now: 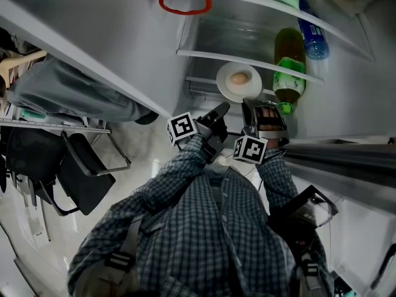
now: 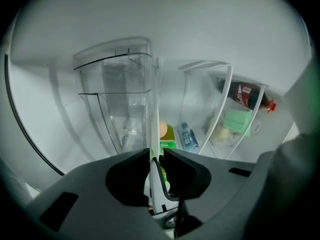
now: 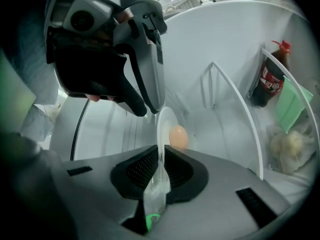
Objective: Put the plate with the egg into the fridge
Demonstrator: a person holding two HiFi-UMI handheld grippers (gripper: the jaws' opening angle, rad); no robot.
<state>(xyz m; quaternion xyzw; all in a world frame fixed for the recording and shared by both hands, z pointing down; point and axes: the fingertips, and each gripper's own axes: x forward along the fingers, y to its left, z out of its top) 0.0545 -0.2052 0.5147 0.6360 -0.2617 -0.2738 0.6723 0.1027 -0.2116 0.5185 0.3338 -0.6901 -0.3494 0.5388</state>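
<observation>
The left gripper [image 2: 156,156] and right gripper [image 3: 161,160], 2 in all, each pinch the plate [image 1: 226,89] carrying the egg [image 1: 239,78] inside the fridge [image 1: 210,55]; setting down and releasing remain

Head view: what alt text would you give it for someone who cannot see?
A person in a checked shirt holds a white plate carrying an egg, gripped by the left tongs and right tongs, at a shelf of the open fridge, beside a green-labelled bottle.

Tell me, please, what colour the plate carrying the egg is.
The plate is plain white, with no pattern. The head view shows it best.
</observation>
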